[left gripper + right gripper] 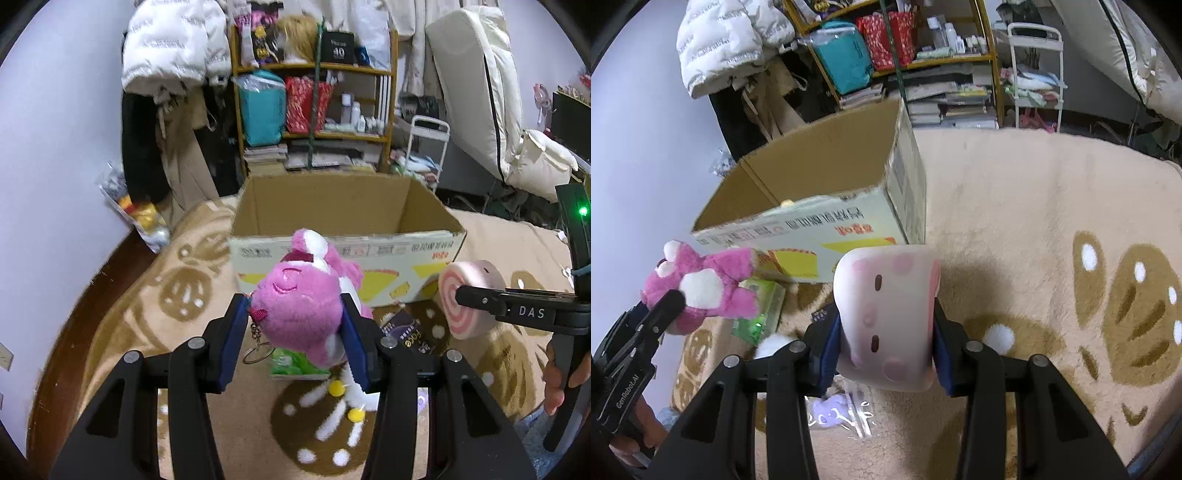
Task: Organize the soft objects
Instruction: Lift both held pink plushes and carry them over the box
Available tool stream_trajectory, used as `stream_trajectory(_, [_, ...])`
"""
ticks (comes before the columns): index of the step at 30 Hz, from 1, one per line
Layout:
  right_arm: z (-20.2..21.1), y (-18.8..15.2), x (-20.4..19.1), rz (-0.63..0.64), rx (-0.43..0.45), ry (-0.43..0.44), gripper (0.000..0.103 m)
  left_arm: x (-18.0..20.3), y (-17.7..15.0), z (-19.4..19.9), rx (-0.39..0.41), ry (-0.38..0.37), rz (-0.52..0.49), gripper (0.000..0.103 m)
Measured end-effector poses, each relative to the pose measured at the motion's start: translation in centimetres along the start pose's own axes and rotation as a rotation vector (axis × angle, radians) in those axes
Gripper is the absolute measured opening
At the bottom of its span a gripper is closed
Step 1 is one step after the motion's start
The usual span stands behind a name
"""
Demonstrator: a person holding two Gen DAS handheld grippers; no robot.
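Note:
My left gripper is shut on a pink plush bear and holds it above the rug, just in front of the open cardboard box. The bear also shows in the right wrist view at the left. My right gripper is shut on a pale pink squishy roll with a face, held right of the box. The roll's swirl end shows in the left wrist view, with the right gripper on it.
A green packet, a dark packet, a white toy with yellow dots and a clear bag lie on the beige patterned rug. A cluttered shelf and white cart stand behind the box.

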State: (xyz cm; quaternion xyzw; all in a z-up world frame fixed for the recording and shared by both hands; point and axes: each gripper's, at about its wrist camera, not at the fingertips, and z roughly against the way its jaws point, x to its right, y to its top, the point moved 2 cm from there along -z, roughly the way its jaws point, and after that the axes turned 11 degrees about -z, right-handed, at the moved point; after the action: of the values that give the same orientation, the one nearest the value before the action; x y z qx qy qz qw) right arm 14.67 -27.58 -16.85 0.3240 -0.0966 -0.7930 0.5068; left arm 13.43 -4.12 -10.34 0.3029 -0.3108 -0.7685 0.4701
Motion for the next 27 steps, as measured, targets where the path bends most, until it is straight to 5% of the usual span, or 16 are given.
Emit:
stream_trajectory(11, [6.6,0.3,-1.6,0.039,0.220,0.039,0.043,0.0,0.9,5.2,0.125,0.071,-0.014,0.048])
stream_trajectory(27, [10.6,1.5,-4.0,0.109,0.348,0.080,0.043,0.1,2.5,7.9,0.205,0.071,-0.019,0.048])
